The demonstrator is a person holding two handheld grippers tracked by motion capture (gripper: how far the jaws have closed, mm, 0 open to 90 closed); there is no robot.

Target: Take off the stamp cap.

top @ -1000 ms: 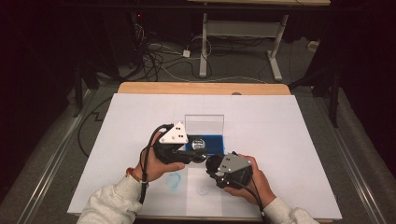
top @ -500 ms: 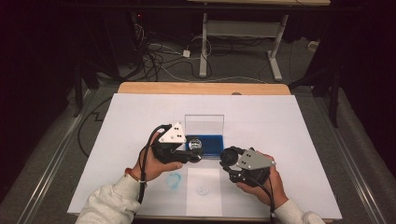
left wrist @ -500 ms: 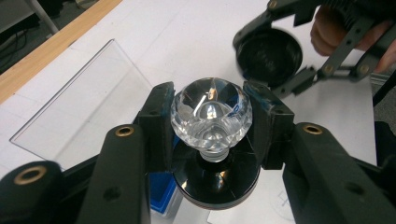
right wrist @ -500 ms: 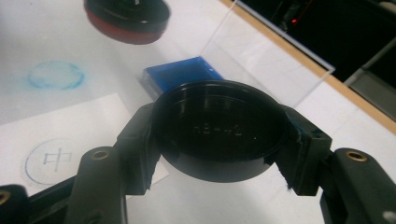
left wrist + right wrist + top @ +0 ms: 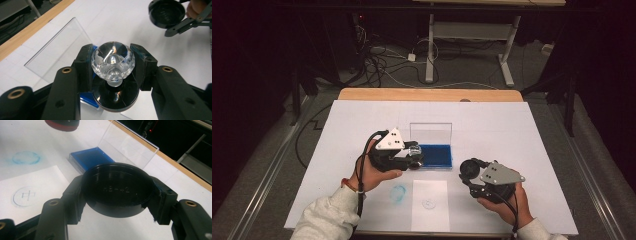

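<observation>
My left gripper [image 5: 414, 156] [image 5: 112, 51] is shut on a stamp [image 5: 113, 62] with a faceted clear crystal knob on a round black base, held over the front edge of a blue ink pad [image 5: 435, 155]. My right gripper [image 5: 471, 171] [image 5: 117, 188] is shut on a round black cap [image 5: 470, 169] [image 5: 117, 191], held to the right of the pad and apart from the stamp. The left gripper view shows that cap [image 5: 166, 12] at top right, its hollow side facing me. The stamp's base [image 5: 62, 123] appears at the top of the right gripper view.
The ink pad's clear lid [image 5: 430, 133] [image 5: 127, 147] stands open behind it. A white paper sheet [image 5: 429, 205] [image 5: 25, 195] with a stamped blue circle lies near the front edge. A blue ring smudge [image 5: 398, 192] marks the white table cover. A wooden strip [image 5: 427, 94] runs along the far edge.
My right gripper has carried the black cap to the right, away from the stamp. The left gripper has held the stamp nearly still over the ink pad.
</observation>
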